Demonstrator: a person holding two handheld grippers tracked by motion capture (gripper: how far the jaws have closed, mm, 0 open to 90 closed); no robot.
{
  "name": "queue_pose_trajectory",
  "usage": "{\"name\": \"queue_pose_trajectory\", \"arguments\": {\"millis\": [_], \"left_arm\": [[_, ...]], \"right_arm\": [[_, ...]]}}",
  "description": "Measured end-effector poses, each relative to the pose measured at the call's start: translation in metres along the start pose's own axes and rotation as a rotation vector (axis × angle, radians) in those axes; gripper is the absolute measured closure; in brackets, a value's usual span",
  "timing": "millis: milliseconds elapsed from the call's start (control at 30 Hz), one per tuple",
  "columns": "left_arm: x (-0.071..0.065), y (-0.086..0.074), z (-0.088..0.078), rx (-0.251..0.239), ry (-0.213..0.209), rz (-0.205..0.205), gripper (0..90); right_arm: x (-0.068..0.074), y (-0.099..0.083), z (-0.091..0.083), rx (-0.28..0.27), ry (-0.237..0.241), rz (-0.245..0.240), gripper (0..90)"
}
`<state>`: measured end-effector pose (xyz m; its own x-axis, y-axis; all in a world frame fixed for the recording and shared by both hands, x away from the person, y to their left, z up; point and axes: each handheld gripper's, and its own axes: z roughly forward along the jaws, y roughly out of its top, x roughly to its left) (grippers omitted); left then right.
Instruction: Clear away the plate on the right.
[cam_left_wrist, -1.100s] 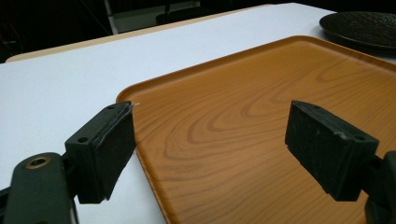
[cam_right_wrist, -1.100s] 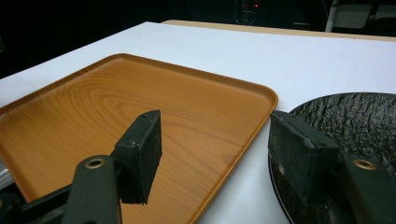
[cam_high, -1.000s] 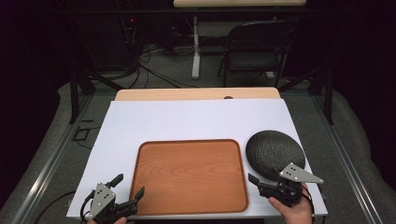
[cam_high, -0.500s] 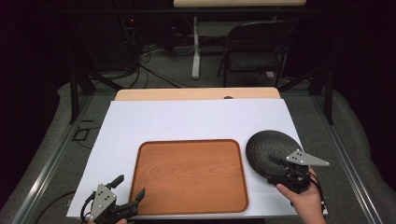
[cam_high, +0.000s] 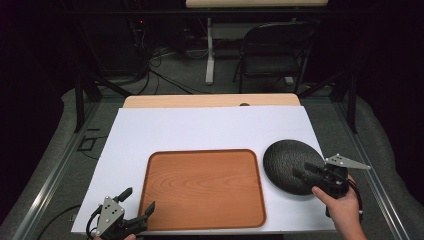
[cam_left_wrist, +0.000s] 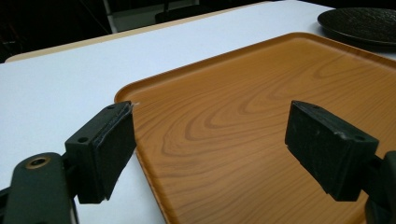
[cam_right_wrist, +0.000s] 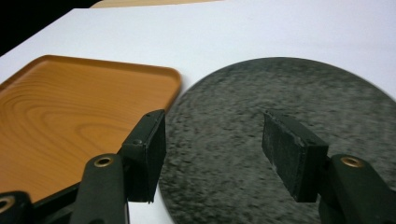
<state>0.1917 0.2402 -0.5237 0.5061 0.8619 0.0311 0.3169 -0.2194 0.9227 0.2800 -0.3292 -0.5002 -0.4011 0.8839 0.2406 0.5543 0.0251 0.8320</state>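
High view: the right gripper (cam_high: 306, 170) sits over the near right part of the dark plate (cam_high: 290, 162), held by the person's right hand (cam_high: 342, 207). Its jaws stand wide and have just been closing slightly; nothing is gripped between them. In the right gripper view the two pads (cam_right_wrist: 150, 151) hang above the plate's rough surface, and whether they touch it cannot be determined; the plate's near edge is cut off at the bottom of that view.

The plate lies on the white table cover (cam_high: 200, 130), just beside the right edge of the wooden tray (cam_high: 202, 187), with a narrow strip of cover between them.

The left gripper (cam_high: 136, 207) is at the near left corner of the tray. Its jaws are wide apart and empty. In the left gripper view the left pad (cam_left_wrist: 109, 147) overlaps the tray rim; contact cannot be confirmed. The left hand is cut off at the bottom edge of the high view.
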Motion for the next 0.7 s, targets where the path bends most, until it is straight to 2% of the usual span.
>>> {"name": "queue_pose_trajectory", "arguments": {"millis": [267, 433, 700], "left_arm": [[0.0, 0.0, 0.0, 0.002, 0.0, -0.001, 16.3], [0.0, 0.0, 0.0, 0.003, 0.0, -0.002, 16.3], [0.0, 0.0, 0.001, 0.005, -0.001, -0.006, 16.3]], "right_arm": [[-0.021, -0.001, -0.01, 0.01, -0.062, 0.028, 40.3], [-0.031, -0.003, -0.015, 0.018, -0.083, 0.047, 41.0], [-0.054, -0.001, -0.021, 0.035, -0.114, 0.121, 43.8]]}}
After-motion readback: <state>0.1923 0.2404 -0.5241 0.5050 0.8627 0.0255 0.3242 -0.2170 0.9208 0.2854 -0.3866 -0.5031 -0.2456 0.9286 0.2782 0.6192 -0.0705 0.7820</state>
